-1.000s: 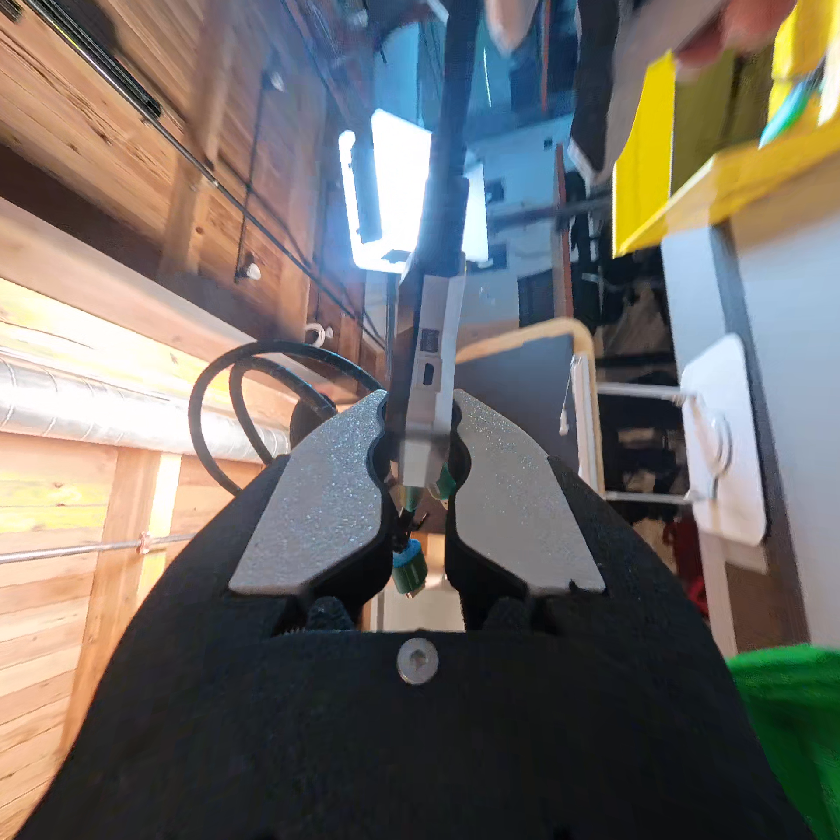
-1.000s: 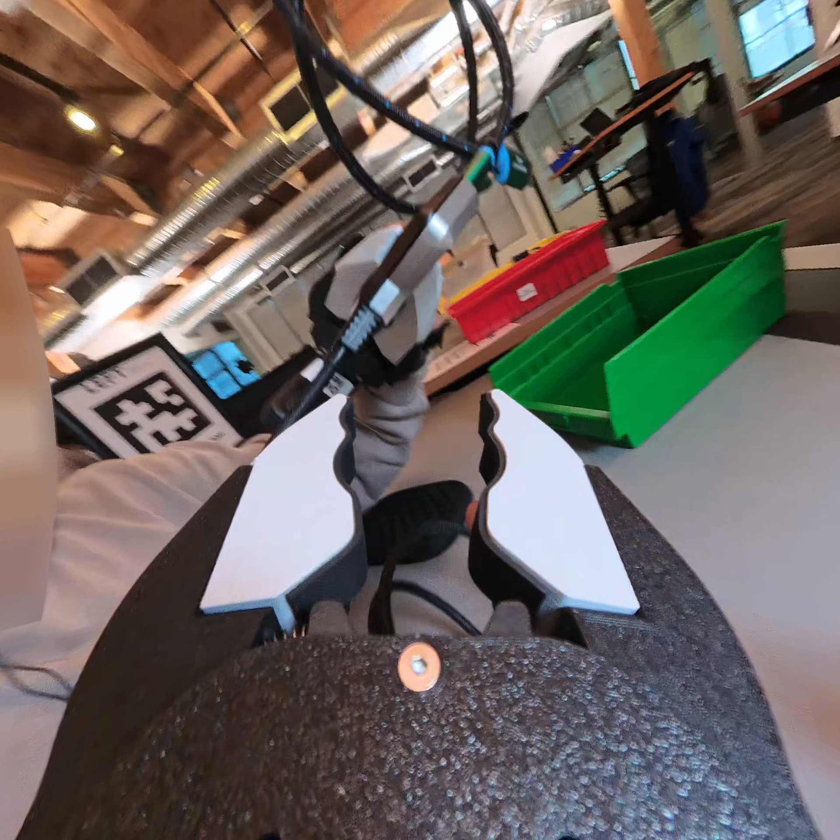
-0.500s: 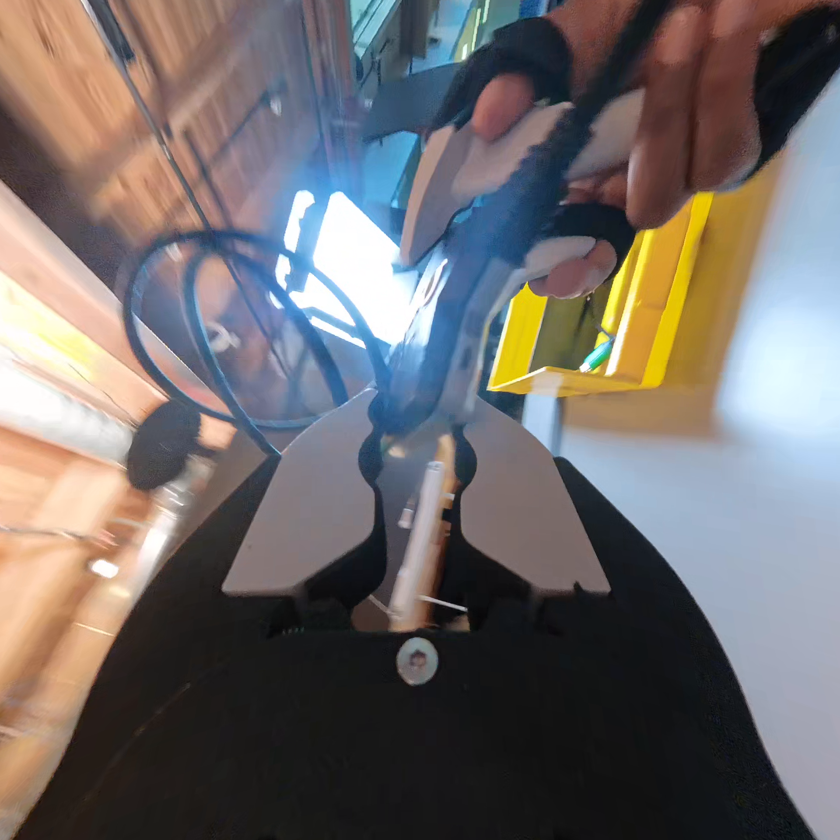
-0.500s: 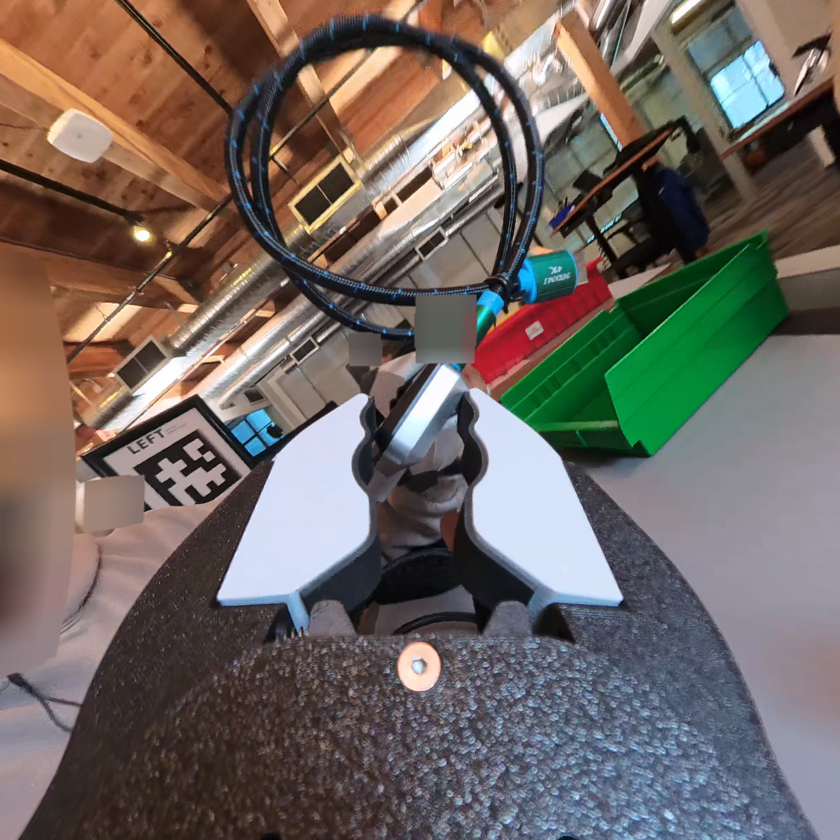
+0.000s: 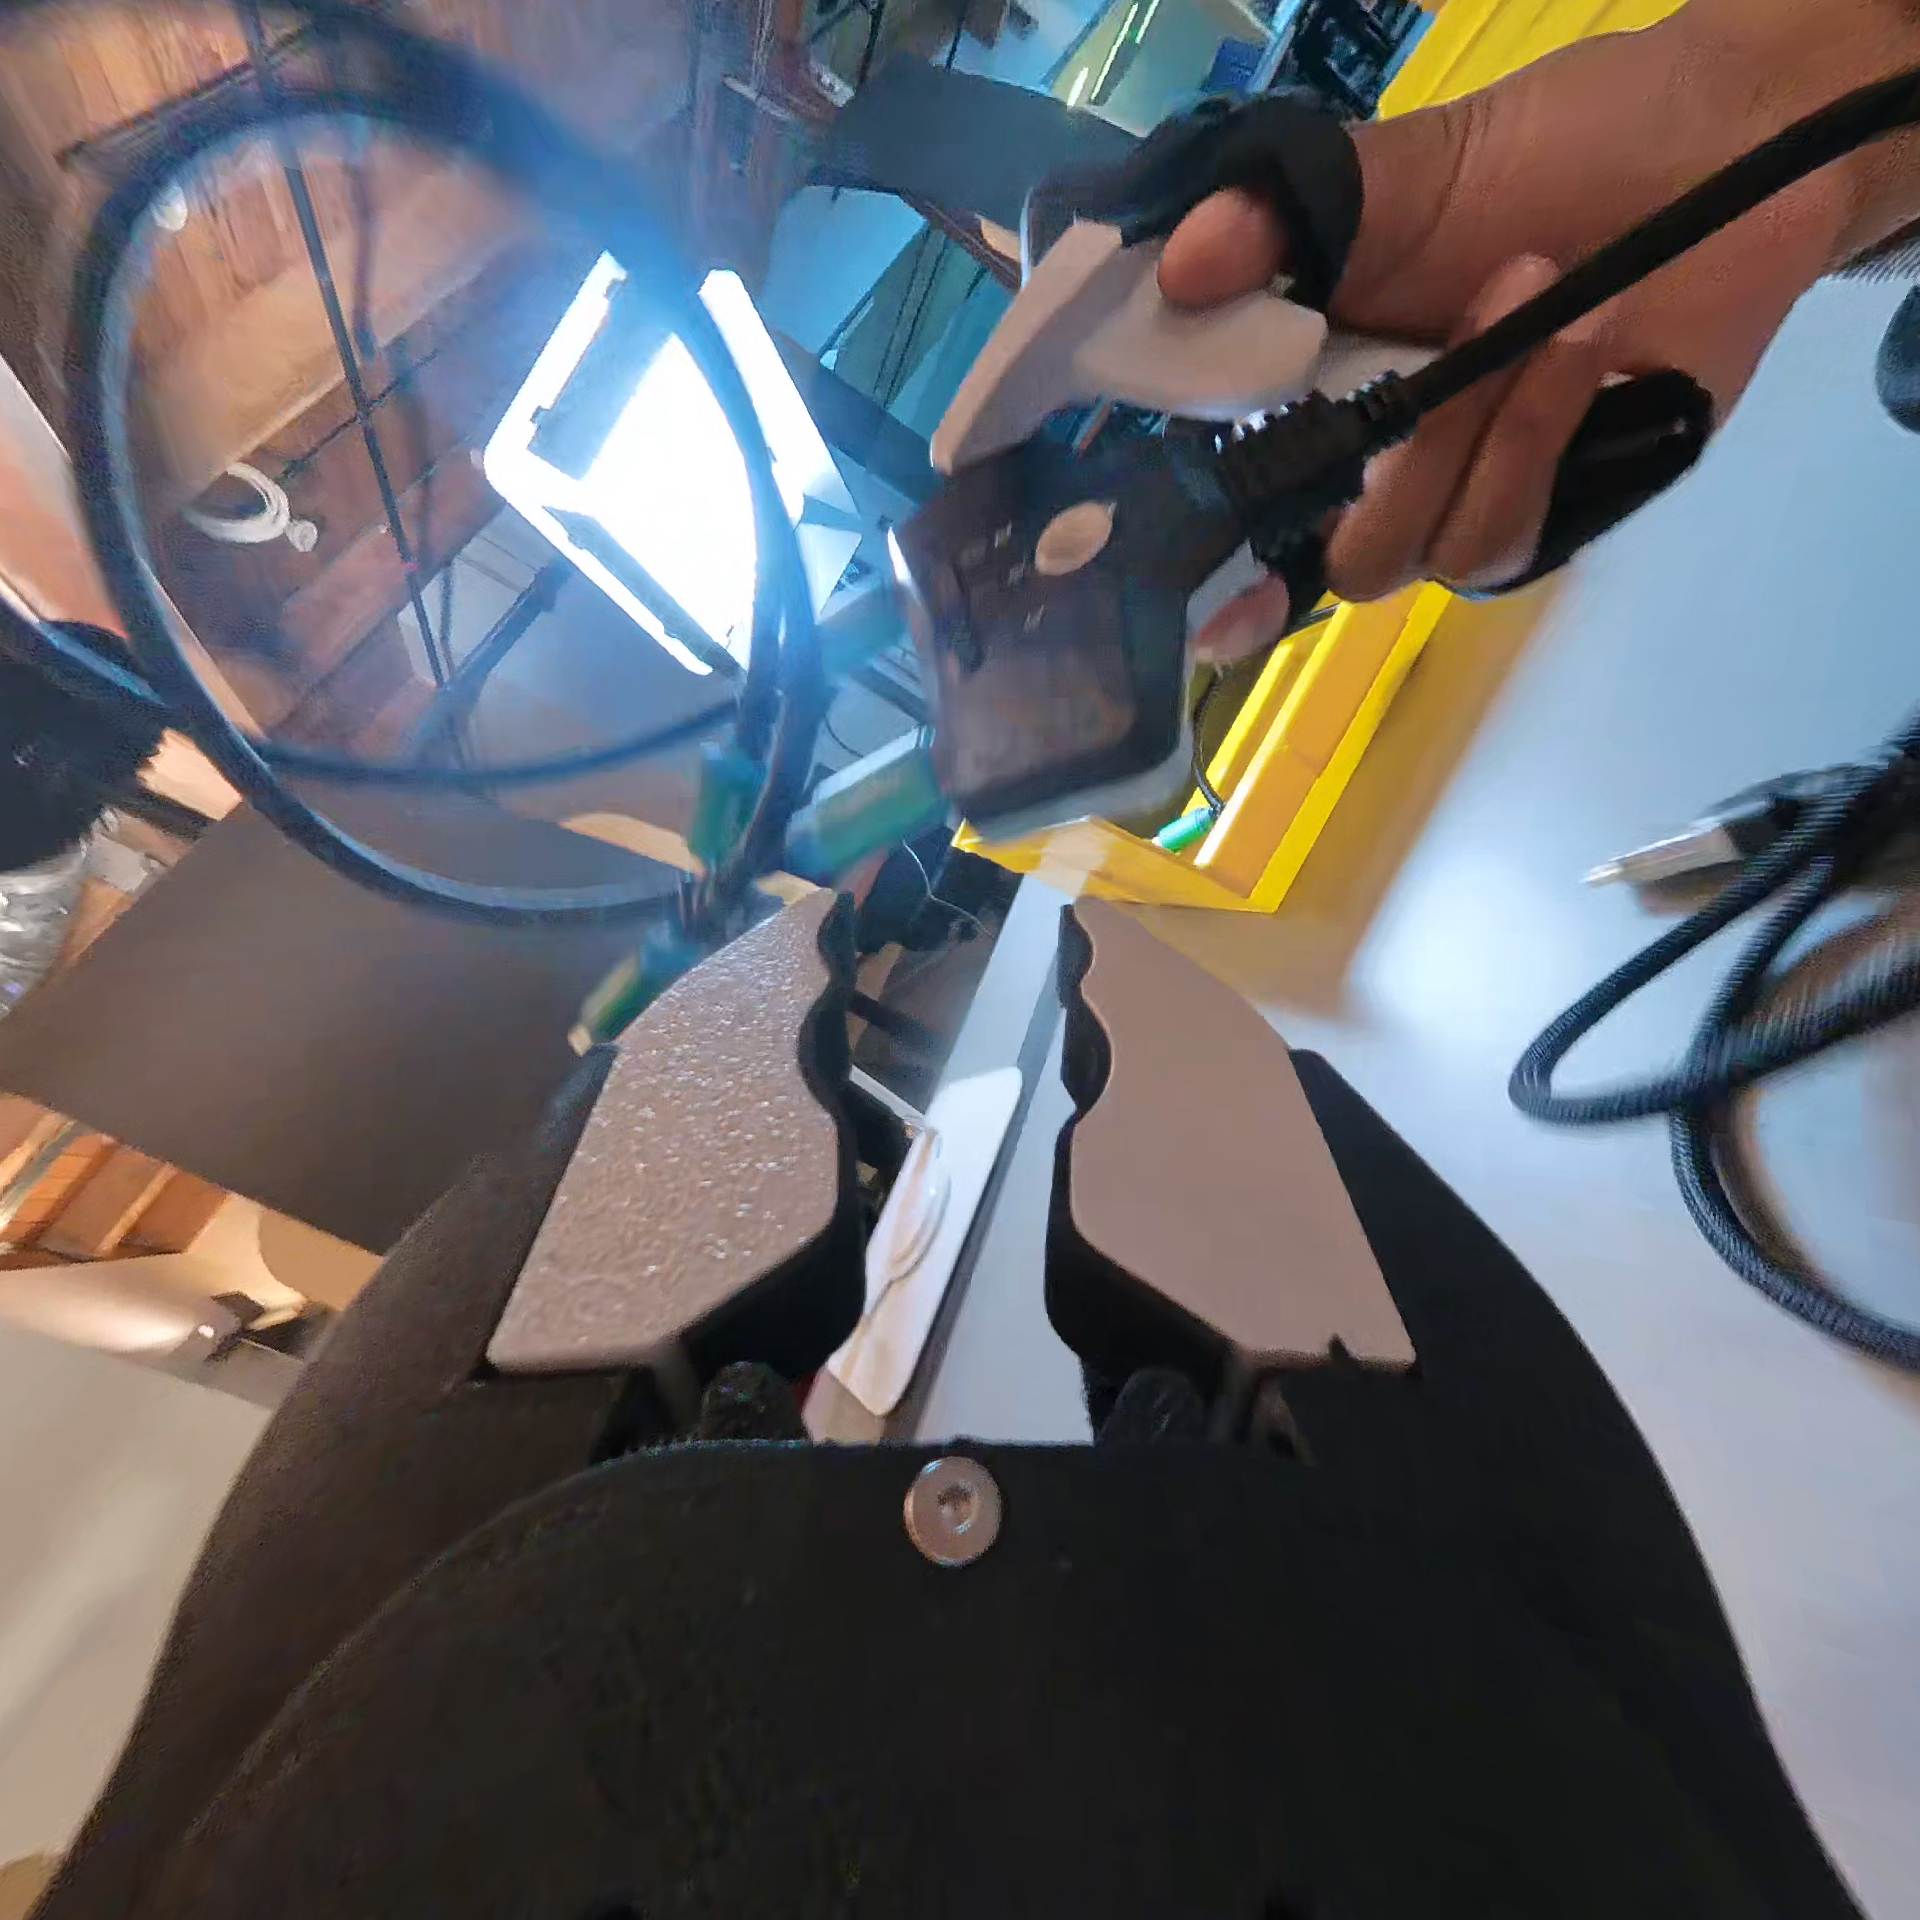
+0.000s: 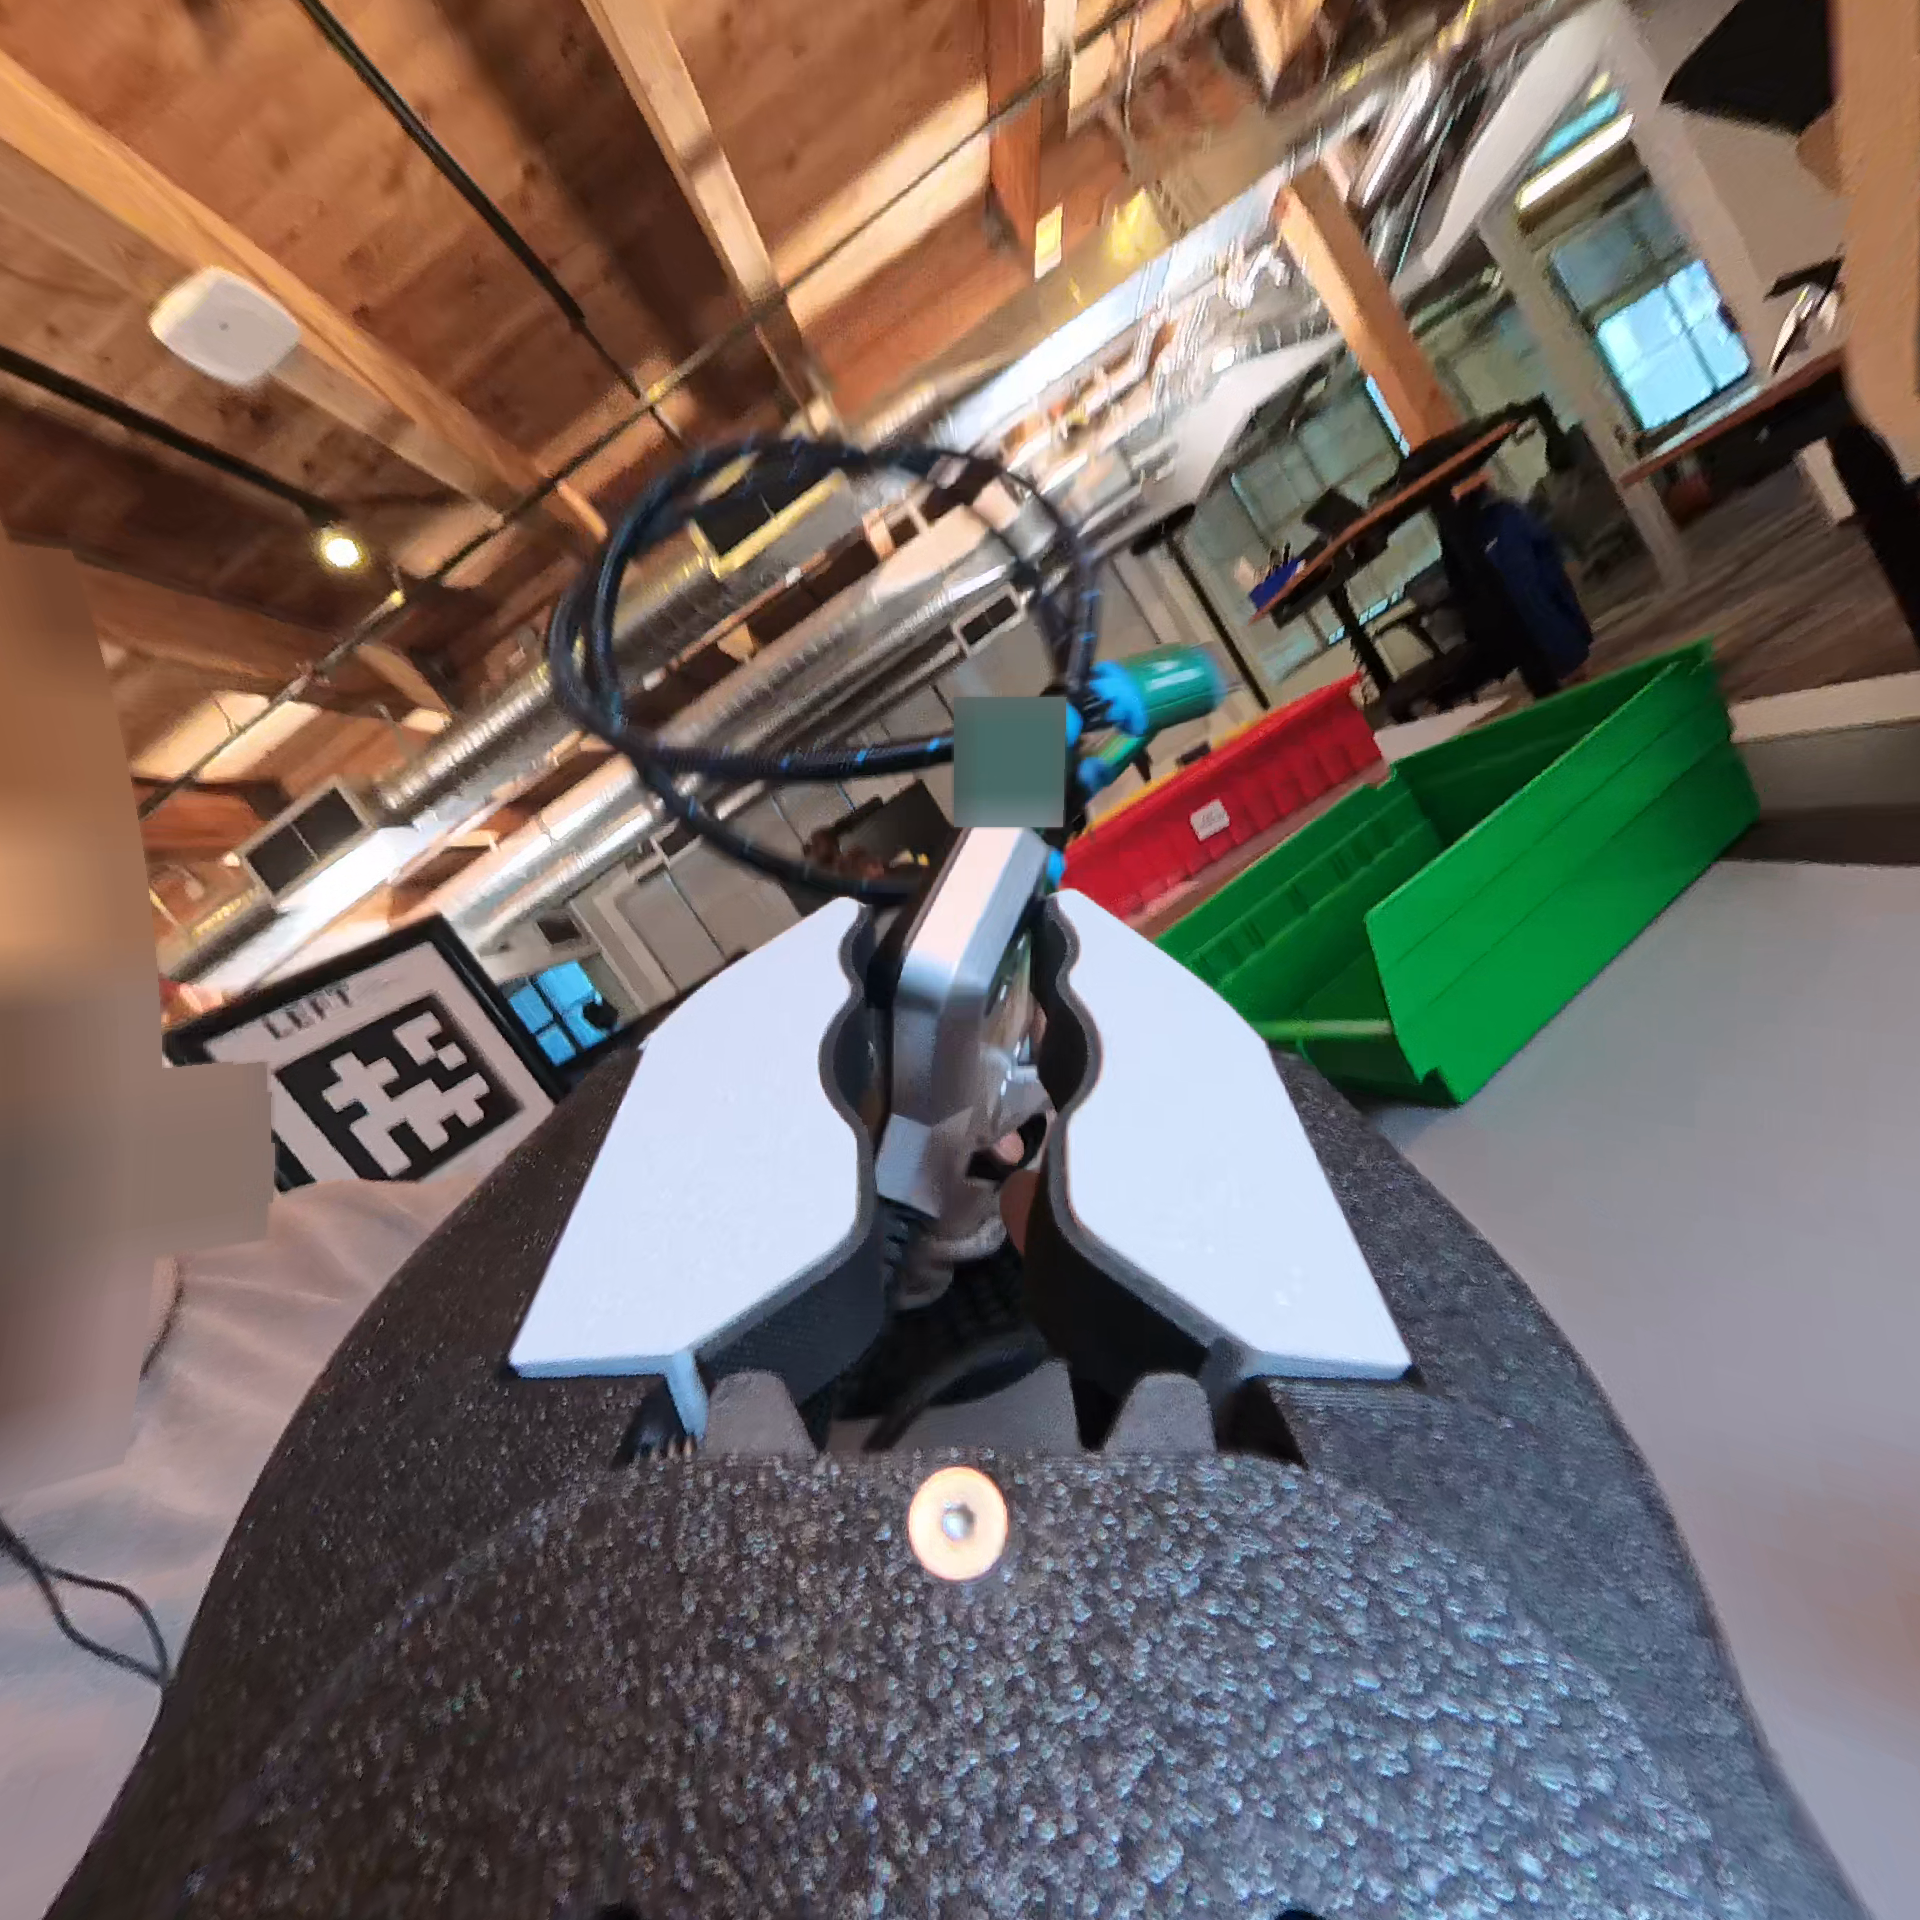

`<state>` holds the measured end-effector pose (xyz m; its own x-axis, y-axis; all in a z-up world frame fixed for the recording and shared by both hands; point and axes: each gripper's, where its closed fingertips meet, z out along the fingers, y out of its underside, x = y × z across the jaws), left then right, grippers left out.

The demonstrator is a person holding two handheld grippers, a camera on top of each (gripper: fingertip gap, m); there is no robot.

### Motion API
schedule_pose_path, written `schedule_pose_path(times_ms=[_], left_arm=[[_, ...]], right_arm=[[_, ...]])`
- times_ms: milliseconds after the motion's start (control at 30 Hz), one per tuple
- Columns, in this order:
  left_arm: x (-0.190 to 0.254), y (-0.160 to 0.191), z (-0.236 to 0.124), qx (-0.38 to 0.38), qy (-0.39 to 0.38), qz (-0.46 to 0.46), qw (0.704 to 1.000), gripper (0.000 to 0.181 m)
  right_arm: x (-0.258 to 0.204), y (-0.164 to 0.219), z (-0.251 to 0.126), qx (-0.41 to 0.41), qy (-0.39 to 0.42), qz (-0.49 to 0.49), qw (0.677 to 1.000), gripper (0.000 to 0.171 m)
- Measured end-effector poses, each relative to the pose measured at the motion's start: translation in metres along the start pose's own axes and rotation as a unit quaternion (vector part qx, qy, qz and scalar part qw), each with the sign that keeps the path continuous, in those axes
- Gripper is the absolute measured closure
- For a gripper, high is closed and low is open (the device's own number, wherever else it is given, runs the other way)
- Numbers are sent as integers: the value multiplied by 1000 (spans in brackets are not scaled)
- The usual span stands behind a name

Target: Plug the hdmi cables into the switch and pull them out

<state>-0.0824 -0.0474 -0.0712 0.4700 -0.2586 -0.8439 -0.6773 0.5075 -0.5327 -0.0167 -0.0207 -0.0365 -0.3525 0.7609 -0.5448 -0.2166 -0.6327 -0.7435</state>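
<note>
The silver HDMI switch (image 6: 966, 977) sits edge-on between my right gripper's fingertips; my right gripper (image 6: 951, 914) is shut on it. A coiled black braided HDMI cable (image 6: 810, 644) with teal plugs (image 6: 1164, 686) hangs from the switch's far end. In the left wrist view the switch (image 5: 1039, 665) shows its dark face, held in the air by the right gripper's grey fingers (image 5: 1122, 343) and a gloved hand. The cable loop (image 5: 436, 810) hangs to its left. My left gripper (image 5: 951, 925) is open and empty just below the switch.
A second black cable (image 5: 1714, 1039) with a metal plug (image 5: 1662, 852) lies on the grey table at the right. A yellow bin (image 5: 1299, 748) stands behind the switch. A green bin (image 6: 1507, 935) and a red bin (image 6: 1247, 769) stand at the far right. The grippers' ends are close to 8 cm from one another.
The switch has passed from my left gripper to my right. My left gripper has let go and opened; my right gripper has closed on the switch. The cable loop swung with it.
</note>
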Motion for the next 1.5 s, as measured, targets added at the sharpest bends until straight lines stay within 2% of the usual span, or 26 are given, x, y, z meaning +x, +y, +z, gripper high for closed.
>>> schedule_pose_path(times_ms=[67, 100, 133, 167, 233, 333, 433, 500, 533, 567, 667, 733, 800, 867, 967, 1067, 1200, 1300, 1400, 1500], left_arm=[[3, 10, -6, 1, 20, -77, 997, 147], [13, 13, -7, 4, 59, -144, 988, 151], [26, 15, -7, 7, 113, -231, 966, 149], [40, 13, -6, 13, 166, -321, 932, 145], [58, 2, -2, 35, 234, -441, 866, 134], [54, -18, 8, 86, 234, -504, 827, 130], [34, -40, 17, 145, 217, -578, 773, 129], [28, -52, 20, 174, 219, -616, 736, 133], [24, -48, 21, 175, 205, -632, 726, 142], [21, -47, 16, 190, 204, -629, 726, 157], [19, -44, 6, 168, 217, -579, 768, 159], [10, -45, -2, 163, 221, -571, 774, 159], [2, -46, -10, 155, 244, -586, 757, 160], [9, -42, -19, 116, 313, -619, 710, 160], [19, -30, -29, 75, 350, -643, 678, 160], [30, -23, -32, 45, 369, -647, 666, 159], [36, -19, -31, 31, 374, -646, 665, 159], [39, -18, -29, 25, 369, -642, 672, 159], [42, -19, -27, 26, 366, -642, 673, 159], [40, -21, -26, 40, 363, -645, 671, 159]], right_arm=[[1, -15, -11, 17, -4, -3, 1000, 146], [3, -17, -15, 12, 3, -18, 1000, 147], [6, -19, -17, 14, 15, -33, 999, 148], [8, -21, -19, 20, 21, -40, 999, 148], [7, -21, -18, 33, 14, -45, 998, 148], [-8, -19, -12, 62, -22, -72, 995, 148], [-22, -7, 0, 71, -36, -116, 990, 148], [-23, 7, 11, 61, -20, -151, 986, 147], [-25, 9, 12, 66, -13, -166, 984, 148], [-24, 13, 15, 51, -5, -178, 983, 149], [-21, 27, 15, -12, -5, -217, 976, 149], [-21, 35, 14, -58, -11, -230, 971, 149], [-22, 44, 13, -100, -20, -247, 964, 149], [-24, 62, 13, -160, -35, -252, 954, 147], [-21, 70, 16, -185, -19, -263, 946, 140], [-19, 69, 16, -185, -23, -199, 962, 136], [-7, 63, 11, -166, -17, -98, 981, 158], [-3, 67, 10, -163, -22, -55, 985, 159], [-1, 83, 11, -196, -22, -64, 978, 158], [-4, 80, 14, -180, -10, -98, 979, 159]])
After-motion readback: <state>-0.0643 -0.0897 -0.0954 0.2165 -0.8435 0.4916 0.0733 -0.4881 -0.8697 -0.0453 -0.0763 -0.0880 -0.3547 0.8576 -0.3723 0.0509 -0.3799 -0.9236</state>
